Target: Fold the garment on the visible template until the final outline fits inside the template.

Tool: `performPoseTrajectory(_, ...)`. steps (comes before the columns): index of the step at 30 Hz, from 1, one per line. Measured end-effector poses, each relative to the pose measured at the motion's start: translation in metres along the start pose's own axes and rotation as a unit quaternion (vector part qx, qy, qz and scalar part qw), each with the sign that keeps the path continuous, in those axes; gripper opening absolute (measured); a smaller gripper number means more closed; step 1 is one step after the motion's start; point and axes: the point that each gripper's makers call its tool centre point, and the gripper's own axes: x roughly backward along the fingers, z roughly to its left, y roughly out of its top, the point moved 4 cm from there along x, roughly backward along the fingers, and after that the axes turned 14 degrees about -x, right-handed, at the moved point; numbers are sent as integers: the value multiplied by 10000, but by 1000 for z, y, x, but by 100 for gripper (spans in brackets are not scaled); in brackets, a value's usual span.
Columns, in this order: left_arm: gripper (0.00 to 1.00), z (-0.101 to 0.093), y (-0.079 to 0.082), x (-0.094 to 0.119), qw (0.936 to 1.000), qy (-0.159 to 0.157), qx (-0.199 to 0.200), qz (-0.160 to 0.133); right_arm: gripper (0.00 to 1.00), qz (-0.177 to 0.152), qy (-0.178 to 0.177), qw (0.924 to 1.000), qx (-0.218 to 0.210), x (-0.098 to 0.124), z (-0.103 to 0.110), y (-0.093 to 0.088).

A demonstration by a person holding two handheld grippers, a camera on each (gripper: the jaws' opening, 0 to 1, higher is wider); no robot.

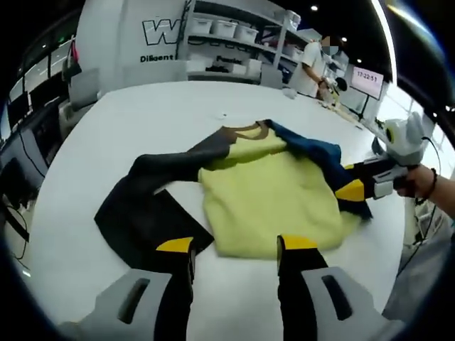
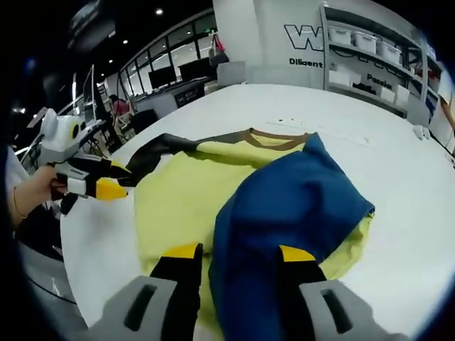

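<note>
A garment with a yellow body, a brown collar, a black sleeve and a blue sleeve lies on the white table. The black sleeve spreads out flat to the left of the body. In the right gripper view the blue sleeve is folded over the yellow body. It runs down between the spread jaws of my right gripper, which is open. My left gripper is open at the garment's near hem, over bare table. The right gripper reaches in beside the blue sleeve; the left gripper hovers by the black sleeve.
Shelves with white bins stand behind the table, and a person works at the far right near a monitor. Chairs line the left edge. The table edge curves close to my grippers.
</note>
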Motion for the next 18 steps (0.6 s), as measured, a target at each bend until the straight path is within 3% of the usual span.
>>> performPoseTrajectory(4,39,0,-7,-5,9996,58,199,202,28,-68,-112,9998,-173,3,-4,-1)
performPoseTrajectory(7,34,-3,-7,-8,9992,-56,341,178,21,-168,-132,9995,-249,6,-5,-3)
performPoseTrajectory(9,31,-4,-8,-11,9992,-73,342,216,12,-175,-202,9995,-156,7,-7,-5)
performPoseTrajectory(13,28,-7,-11,-13,9990,-92,341,283,7,-230,-138,9993,-260,11,-6,-5)
performPoseTrajectory(15,26,-7,-11,-12,9992,-51,272,293,0,-251,-127,9993,-244,12,-5,-6)
performPoseTrajectory(18,18,-5,-13,-13,9993,0,196,319,0,-274,-100,9993,-222,13,-2,-7)
